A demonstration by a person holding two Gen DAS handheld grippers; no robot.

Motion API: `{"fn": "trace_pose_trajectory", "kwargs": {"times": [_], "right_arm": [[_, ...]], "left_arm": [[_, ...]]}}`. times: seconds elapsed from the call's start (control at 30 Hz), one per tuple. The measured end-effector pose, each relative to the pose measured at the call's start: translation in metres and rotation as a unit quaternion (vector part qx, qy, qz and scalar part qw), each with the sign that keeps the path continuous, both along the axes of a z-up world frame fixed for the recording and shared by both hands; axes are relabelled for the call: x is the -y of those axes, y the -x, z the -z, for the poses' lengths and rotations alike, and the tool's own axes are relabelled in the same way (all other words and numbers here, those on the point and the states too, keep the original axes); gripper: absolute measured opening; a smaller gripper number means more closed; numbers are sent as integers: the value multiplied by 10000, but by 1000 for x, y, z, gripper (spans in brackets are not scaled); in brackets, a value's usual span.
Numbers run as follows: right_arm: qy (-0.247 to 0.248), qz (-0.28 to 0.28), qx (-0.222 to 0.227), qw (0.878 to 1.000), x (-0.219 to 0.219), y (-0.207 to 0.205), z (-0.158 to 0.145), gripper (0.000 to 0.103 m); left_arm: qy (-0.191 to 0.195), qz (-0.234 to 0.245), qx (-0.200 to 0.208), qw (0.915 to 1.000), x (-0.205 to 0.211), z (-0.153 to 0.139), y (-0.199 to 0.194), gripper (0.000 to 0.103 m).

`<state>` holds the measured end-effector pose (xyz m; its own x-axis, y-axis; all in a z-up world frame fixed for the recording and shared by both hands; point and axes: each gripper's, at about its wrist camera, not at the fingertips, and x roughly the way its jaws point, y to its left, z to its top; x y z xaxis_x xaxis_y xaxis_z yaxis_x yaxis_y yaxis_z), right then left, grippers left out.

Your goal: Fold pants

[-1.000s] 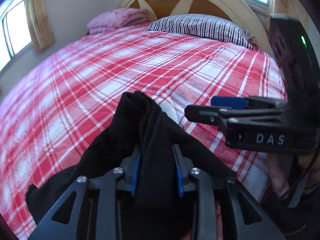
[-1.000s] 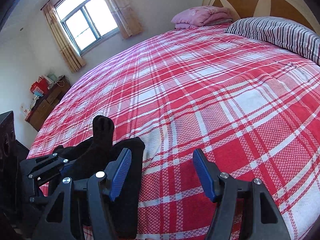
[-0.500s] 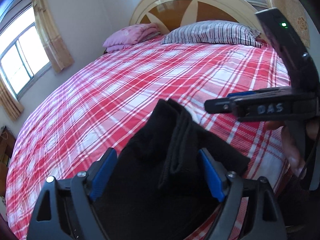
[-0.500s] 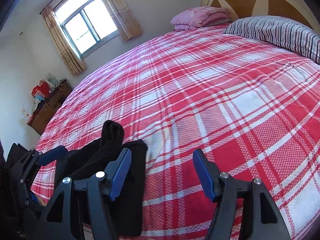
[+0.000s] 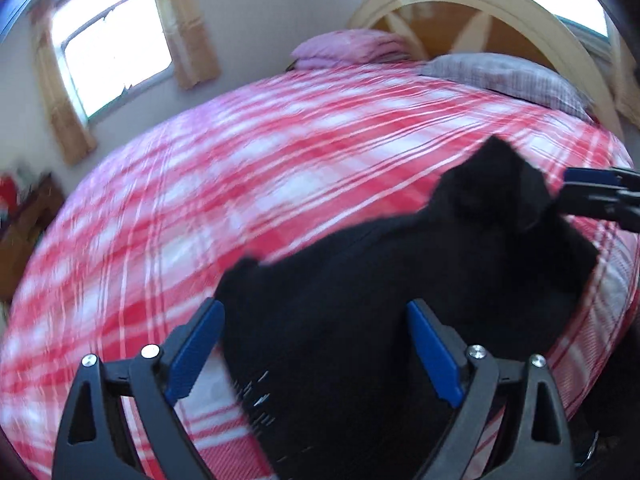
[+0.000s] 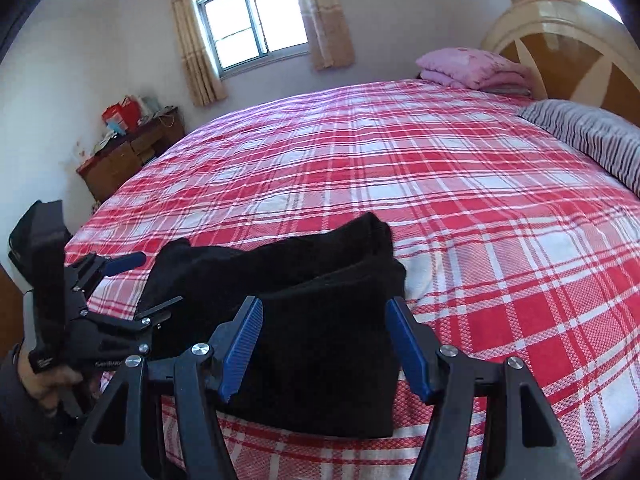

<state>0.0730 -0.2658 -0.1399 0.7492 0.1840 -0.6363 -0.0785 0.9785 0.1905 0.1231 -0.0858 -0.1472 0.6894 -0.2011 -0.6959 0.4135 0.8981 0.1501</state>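
1. Two grippers over one dark bundle: pants (image 6: 304, 304) low and centre in the right wrist view, on the near edge of the plaid bed (image 6: 460, 184).
2. Long axis running from lower left toward upper right in the left wrist view, with a peak of cloth at the upper-right end and a smaller corner at centre frame.
3. Left gripper (image 5: 314, 350) opening, jaws wide, blue pads clear of the cloth; pants (image 5: 420, 280) between and beyond them, nothing pinched. Much blur in this view.
4. Right gripper (image 6: 324, 346) at a middling spread, pads either side of the folded stack, no squeeze visible on the cloth; seemingly open, not gripping.
5. Seen from the left wrist view, right gripper's tips at the right edge of the frame, just beside the raised peak.
6. Judging by this, right gripper nearer the peaked end, left nearer the low end; next fold likely along that axis.
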Motion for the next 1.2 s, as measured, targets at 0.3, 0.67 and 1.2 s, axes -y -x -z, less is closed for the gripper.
{"fn": "trace_pose_trajectory", "kwargs": {"times": [0.3,0.67,1.2], "right_arm": [[820,-226,104,9963,-40,-6,-9,65],[495,1062,-1007,9880,50,-1,13,66],[170,-2020,-859,9755,-145,-124,-13,67]], "left_arm": [[220,-174,-135,9995,-16,28,-1,103],[896,-352,-292,9949,-52,26,6,103],[869,-732,-460,9925,-78,39,28,103]]}}
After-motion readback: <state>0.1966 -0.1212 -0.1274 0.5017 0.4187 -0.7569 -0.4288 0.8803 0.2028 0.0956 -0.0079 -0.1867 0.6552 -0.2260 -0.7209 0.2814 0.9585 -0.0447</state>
